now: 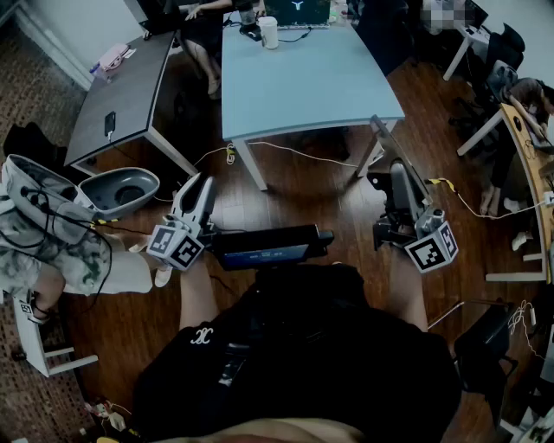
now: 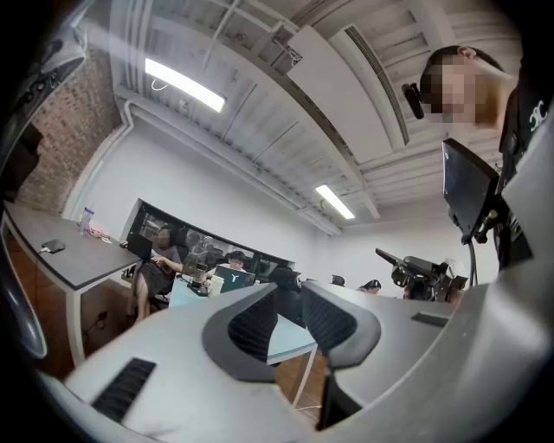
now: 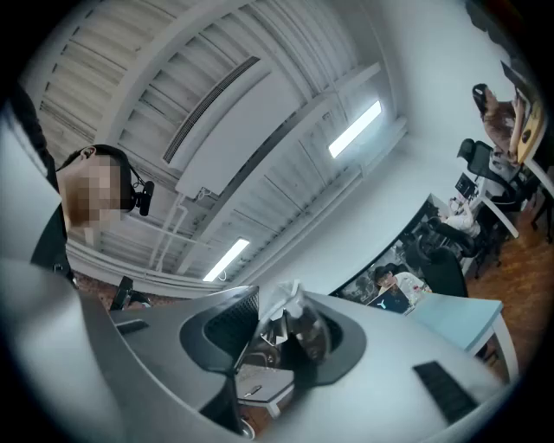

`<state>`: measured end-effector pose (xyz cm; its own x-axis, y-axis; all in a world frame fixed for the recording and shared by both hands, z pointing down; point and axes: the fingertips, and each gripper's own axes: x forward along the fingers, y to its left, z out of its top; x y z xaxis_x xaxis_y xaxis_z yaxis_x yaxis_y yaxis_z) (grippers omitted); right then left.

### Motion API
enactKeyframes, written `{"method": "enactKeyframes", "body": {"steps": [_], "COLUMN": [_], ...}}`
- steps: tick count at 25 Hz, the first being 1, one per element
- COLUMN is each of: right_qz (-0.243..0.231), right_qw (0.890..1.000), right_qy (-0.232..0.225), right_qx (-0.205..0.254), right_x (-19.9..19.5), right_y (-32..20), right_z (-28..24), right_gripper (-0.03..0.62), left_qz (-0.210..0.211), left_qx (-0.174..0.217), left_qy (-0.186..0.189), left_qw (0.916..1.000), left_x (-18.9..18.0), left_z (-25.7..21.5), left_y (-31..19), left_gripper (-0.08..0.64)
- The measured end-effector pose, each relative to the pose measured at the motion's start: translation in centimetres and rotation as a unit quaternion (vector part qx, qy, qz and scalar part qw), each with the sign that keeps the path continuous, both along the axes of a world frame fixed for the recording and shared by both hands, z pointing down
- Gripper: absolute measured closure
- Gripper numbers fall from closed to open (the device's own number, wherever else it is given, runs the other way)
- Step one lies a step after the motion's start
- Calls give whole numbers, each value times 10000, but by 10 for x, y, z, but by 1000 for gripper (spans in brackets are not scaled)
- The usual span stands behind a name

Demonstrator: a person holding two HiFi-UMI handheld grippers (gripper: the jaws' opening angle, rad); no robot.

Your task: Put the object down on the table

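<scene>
**A:** The right gripper (image 3: 277, 304) is tipped nose-up, and its jaws are clamped on a crumpled clear plastic packet (image 3: 290, 318). The packet sticks up from between the pads (image 3: 224, 335), held in the air and not near any surface.

**B:** And the left gripper (image 2: 290, 296)?

**A:** It's level, jaws only a narrow slit apart, with nothing in them. You can see the blue table (image 1: 303, 86) straight through the gap.

**B:** So the table is ahead of the person, well apart from both grippers in the head view.

**A:** Right, and there's bare wooden floor (image 1: 303, 195) in between. My read is that the carry comes first, then the put-down. The near edge and near right corner of the table look bare. The white cup (image 1: 268, 32) and the laptop (image 1: 299, 10) sit at the far edge, so there's room.

**B:** How should the release go?

**A:** I'd bring the right gripper's nose down out of that upward tilt. That way the packet's lower end meets the tabletop before the jaws part. Something that light and crinkly will probably cling to a pad, or flutter if it's dropped from height.

**B:** So low, slow, then open wide?

**A:** Yes, and set it in from the edge, not on it. Lift straight away afterwards so the pads don't drag it off. The left gripper has no job here and is best kept clear.
</scene>
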<state>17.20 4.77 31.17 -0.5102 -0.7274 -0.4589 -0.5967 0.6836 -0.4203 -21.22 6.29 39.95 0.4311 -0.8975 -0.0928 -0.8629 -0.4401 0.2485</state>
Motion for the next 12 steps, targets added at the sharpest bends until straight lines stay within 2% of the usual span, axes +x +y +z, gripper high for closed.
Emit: {"method": "enactKeyframes", "body": {"steps": [5,9,12], "right_qz": [340,499,557], "right_qw": [9971,9913,9882], "right_qy": [659,1205,1411], "right_qx": [162,159,236], "right_x": [-31,-50,-58], "right_y": [-6,-25,-44], "right_z": [8,22,26], "right_gripper": [479,480,480], "left_qz": [58,11,1], "left_qx": [-16,-12,-31], "left_qy": [-70,-286,-553], "left_qw": [10000,9996,9985], "left_x": [-18,-21,-15], "left_z": [-8,-12,-14], "left_y": [-15,-36,-57], "left_gripper": [483,483,485]}}
